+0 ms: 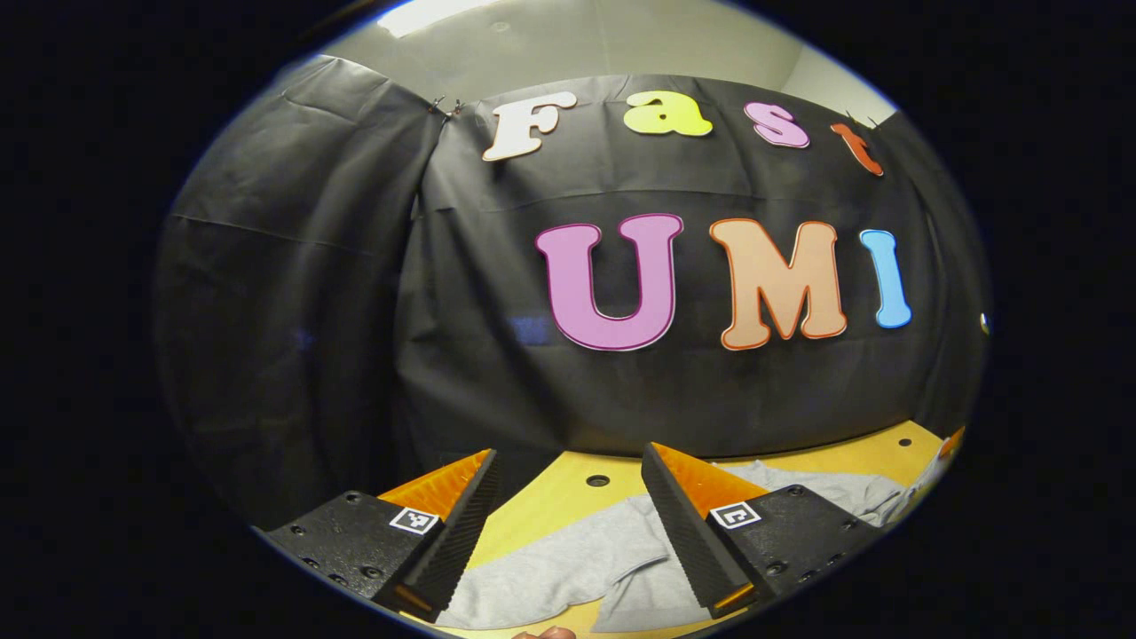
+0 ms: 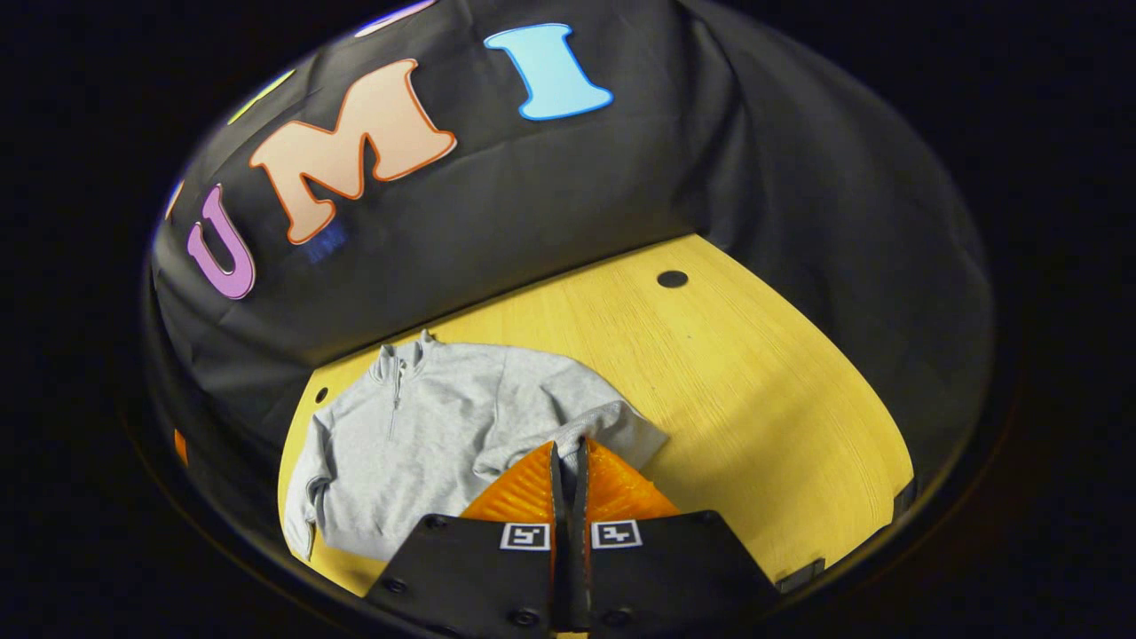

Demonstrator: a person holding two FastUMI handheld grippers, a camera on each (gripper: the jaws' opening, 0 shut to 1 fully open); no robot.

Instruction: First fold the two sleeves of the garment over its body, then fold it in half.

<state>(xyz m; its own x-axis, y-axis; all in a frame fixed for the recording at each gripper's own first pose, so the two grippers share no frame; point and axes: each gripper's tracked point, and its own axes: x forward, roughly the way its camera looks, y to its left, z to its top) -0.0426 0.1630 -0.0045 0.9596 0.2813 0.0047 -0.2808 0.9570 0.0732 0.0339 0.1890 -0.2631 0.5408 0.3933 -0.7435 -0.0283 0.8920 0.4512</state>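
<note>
Grey sweatshirt lies flat on the yellow surface, just ahead of the right tongs, which are pressed together, apparently pinching its sleeve. Left tongs gape empty above the cloth. Carry the sleeve low across the body, keeping it smooth.

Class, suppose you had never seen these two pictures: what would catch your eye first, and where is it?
In the right gripper view, a grey sweatshirt lies on the yellow table by the black wall, collar toward the wall. The right gripper sits closed at its sleeve. In the left gripper view, the left gripper is wide open above the cloth.
</note>
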